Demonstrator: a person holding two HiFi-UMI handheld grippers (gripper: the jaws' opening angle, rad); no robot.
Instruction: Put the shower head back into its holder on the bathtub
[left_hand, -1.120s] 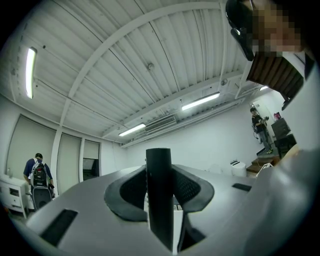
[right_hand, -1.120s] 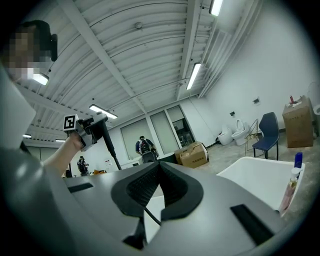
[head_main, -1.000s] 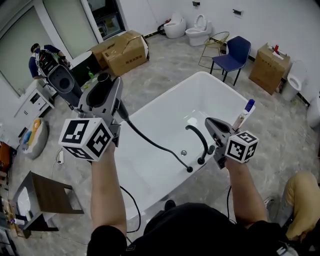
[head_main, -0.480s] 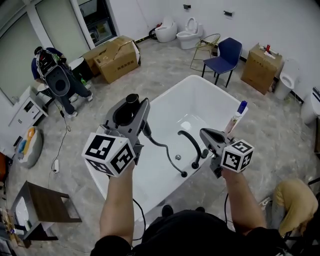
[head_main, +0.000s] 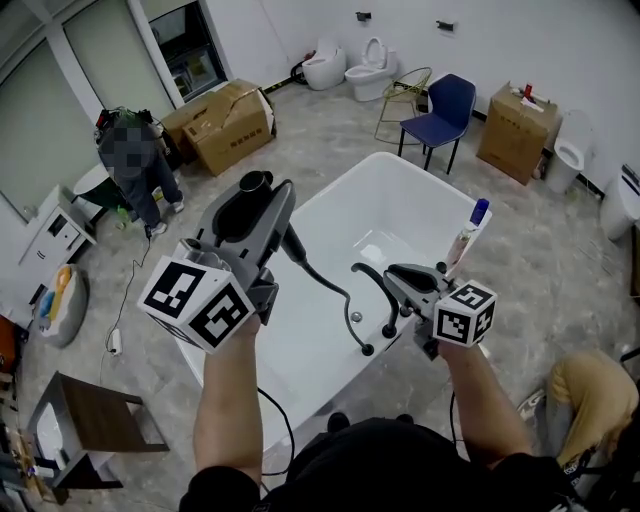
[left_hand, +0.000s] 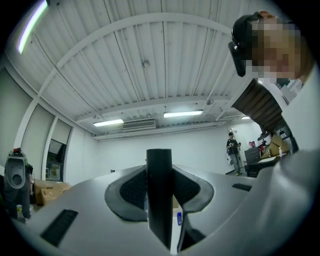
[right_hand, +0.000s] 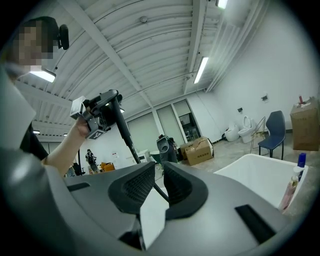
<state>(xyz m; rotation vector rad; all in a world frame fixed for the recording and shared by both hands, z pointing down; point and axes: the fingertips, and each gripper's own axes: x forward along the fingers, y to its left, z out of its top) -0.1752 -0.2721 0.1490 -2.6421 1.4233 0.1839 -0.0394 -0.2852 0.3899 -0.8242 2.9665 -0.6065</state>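
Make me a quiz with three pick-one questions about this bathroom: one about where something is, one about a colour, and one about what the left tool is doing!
1. Where does the bottle with the blue cap stand?
A. on the bathtub rim
B. on the floor
C. on a cardboard box

2. What colour is the chair?
A. red
B. blue
C. green

3. What is the left tool doing?
A. hanging open and empty
B. gripping the shower head
C. gripping the bottle

Answers:
1 A: the bottle stands on the white rim at the tub's right side.
2 B: its seat and back are dark blue.
3 B: the pads press on the black handle from both sides.
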